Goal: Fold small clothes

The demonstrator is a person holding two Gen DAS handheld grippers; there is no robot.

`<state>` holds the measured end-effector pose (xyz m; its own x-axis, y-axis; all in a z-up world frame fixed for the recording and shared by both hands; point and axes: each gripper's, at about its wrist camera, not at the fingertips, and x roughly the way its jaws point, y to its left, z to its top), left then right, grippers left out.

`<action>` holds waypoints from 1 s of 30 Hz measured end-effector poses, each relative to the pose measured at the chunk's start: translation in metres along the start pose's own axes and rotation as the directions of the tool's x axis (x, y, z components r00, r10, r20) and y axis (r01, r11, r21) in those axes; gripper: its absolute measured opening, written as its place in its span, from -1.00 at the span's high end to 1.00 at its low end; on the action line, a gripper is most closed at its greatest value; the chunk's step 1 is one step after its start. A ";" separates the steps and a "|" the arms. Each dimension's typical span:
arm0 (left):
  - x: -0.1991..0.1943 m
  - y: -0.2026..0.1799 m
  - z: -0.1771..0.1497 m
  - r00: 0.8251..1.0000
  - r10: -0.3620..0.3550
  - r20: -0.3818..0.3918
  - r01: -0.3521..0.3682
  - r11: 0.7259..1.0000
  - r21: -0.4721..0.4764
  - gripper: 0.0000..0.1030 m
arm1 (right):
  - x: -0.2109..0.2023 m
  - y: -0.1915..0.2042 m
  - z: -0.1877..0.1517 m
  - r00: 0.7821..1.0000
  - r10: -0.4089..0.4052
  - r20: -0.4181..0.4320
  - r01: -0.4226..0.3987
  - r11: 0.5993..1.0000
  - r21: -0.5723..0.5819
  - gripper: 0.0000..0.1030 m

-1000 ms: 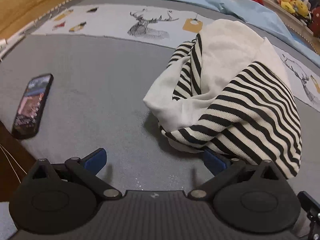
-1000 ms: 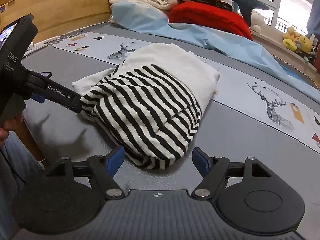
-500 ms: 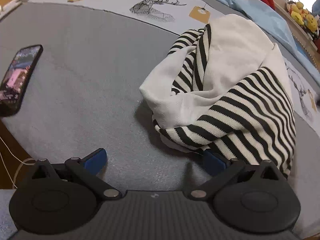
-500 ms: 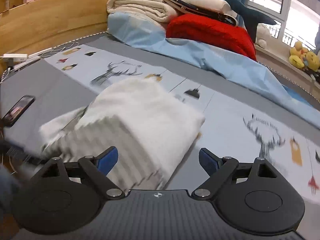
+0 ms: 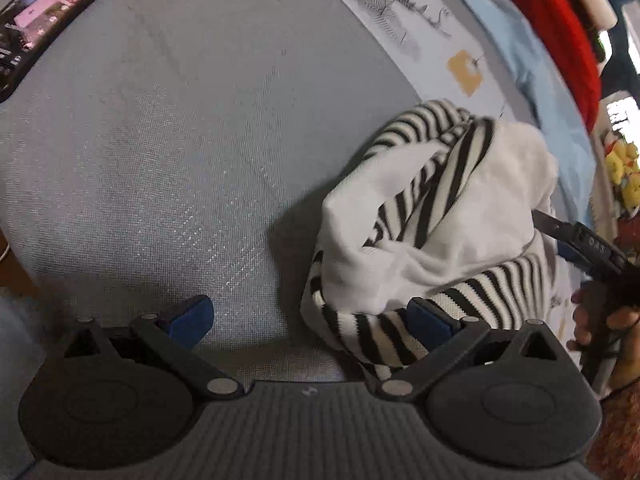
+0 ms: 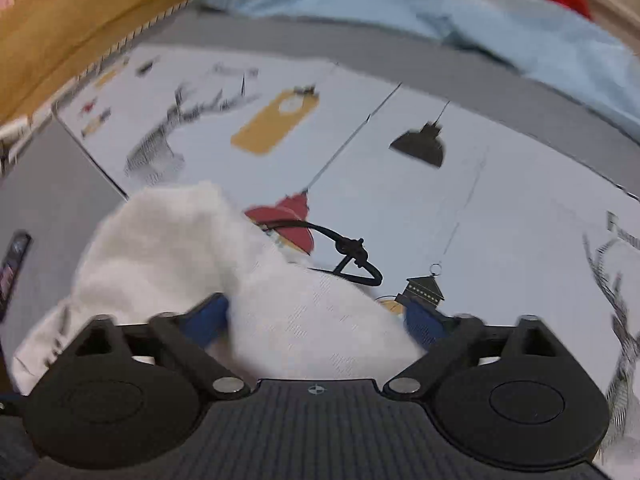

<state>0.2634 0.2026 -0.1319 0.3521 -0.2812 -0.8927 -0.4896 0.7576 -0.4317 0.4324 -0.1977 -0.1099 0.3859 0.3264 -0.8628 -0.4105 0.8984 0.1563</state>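
Observation:
A crumpled black-and-white striped garment with a white inside [image 5: 452,224] lies bunched on the grey bed cover [image 5: 180,140]. My left gripper [image 5: 308,320] is open; its right finger touches the garment's near striped edge, its left finger is over bare cover. In the right wrist view the garment's white fabric [image 6: 200,252] fills the space between my right gripper's [image 6: 320,320] open fingers. The right gripper also shows in the left wrist view [image 5: 576,240], at the garment's far right side.
A black phone [image 5: 44,28] lies on the cover at the far left. A black cord loop [image 6: 352,256] lies just beyond the garment. A printed sheet with deer drawings [image 6: 400,160], a light blue blanket [image 6: 480,12] and a red pillow [image 5: 552,28] lie behind.
The right gripper has swung over to the garment's far side and lowered onto its white fabric. The left gripper has moved closer and tilted down; the garment is bunched more tightly.

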 end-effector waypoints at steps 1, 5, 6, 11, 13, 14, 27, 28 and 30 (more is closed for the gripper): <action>-0.001 -0.002 0.000 1.000 0.015 0.016 -0.016 1.000 0.010 -0.98 | 0.010 -0.002 0.000 1.000 0.007 -0.029 -0.007 1.000 -0.012 -0.98; -0.006 -0.016 0.002 0.991 0.059 0.120 -0.067 0.996 0.062 0.20 | 0.036 -0.003 -0.002 0.991 0.089 -0.100 -0.090 0.996 -0.012 -0.47; -0.006 -0.020 0.004 0.992 0.048 0.119 -0.057 0.996 0.074 0.36 | 0.034 -0.003 -0.003 0.984 0.156 -0.090 -0.156 0.988 -0.002 -0.06; 0.008 -0.069 0.044 0.983 0.163 0.081 -0.179 0.947 0.267 0.56 | 0.004 0.002 -0.033 0.996 0.081 0.040 -0.081 0.997 0.006 0.37; 0.023 -0.110 0.074 0.980 0.182 0.082 -0.199 0.897 0.395 0.57 | -0.015 -0.003 -0.057 0.995 0.012 0.103 -0.020 0.997 0.069 0.46; 0.031 -0.131 0.085 0.982 0.169 0.080 -0.186 0.868 0.461 0.57 | -0.023 -0.008 -0.071 0.991 -0.023 0.134 0.011 0.996 0.090 0.47; 0.166 -0.358 0.096 0.978 0.080 0.195 -0.204 0.588 0.783 0.69 | -0.081 -0.069 -0.194 0.942 -0.154 0.297 -0.046 0.819 0.572 0.48; 0.158 -0.354 0.096 0.979 0.062 0.192 -0.192 0.589 0.785 0.64 | -0.080 -0.070 -0.197 0.943 -0.154 0.296 -0.049 0.813 0.580 0.48; 0.132 -0.338 0.098 0.985 0.025 0.173 -0.152 0.609 0.779 -0.13 | -0.077 -0.070 -0.199 0.942 -0.146 0.302 -0.058 0.816 0.575 0.46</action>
<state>0.5534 -0.0326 -0.0908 0.4722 -0.1561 -0.8676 0.2695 0.9626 -0.0265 0.2668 -0.3441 -0.1499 0.6733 0.2654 -0.6901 0.1172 0.8833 0.4540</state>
